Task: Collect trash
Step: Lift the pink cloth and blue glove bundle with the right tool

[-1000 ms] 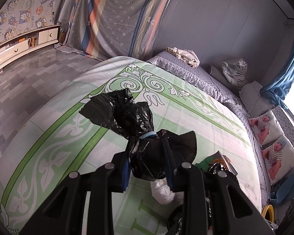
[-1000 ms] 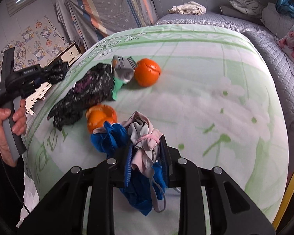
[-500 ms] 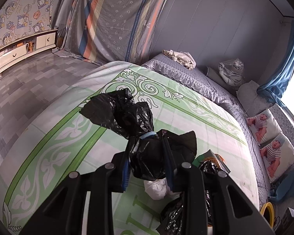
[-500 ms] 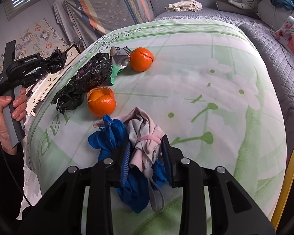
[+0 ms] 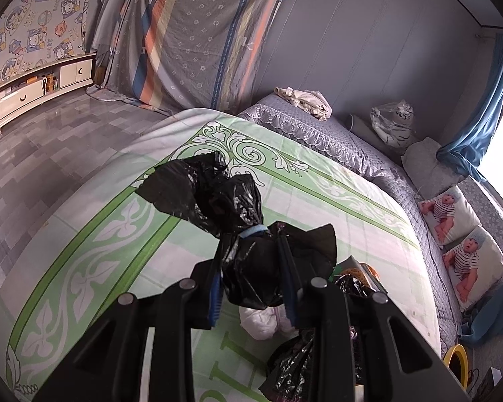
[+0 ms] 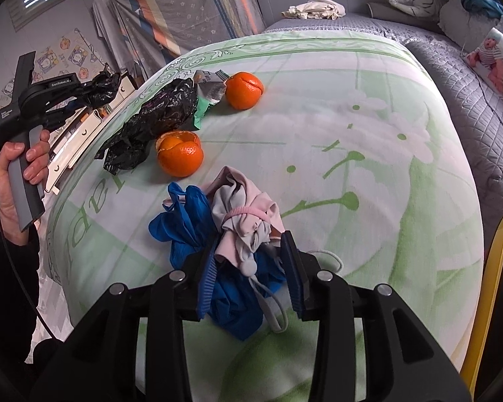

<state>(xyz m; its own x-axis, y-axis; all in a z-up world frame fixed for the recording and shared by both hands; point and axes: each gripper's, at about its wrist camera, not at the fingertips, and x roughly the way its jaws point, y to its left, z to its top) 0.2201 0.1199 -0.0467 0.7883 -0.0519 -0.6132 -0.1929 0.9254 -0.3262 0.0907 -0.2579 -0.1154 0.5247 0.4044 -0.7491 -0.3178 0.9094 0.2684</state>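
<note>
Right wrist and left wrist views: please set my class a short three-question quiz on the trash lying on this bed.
1. True or false: the left gripper is shut on a black bag.
2. How many oranges lie on the bed? A one, B two, C four.
3. Fill in: the glove beside the tied cloth bundle is ___ in colour.

Key: 1 true; 2 B; 3 blue.
</note>
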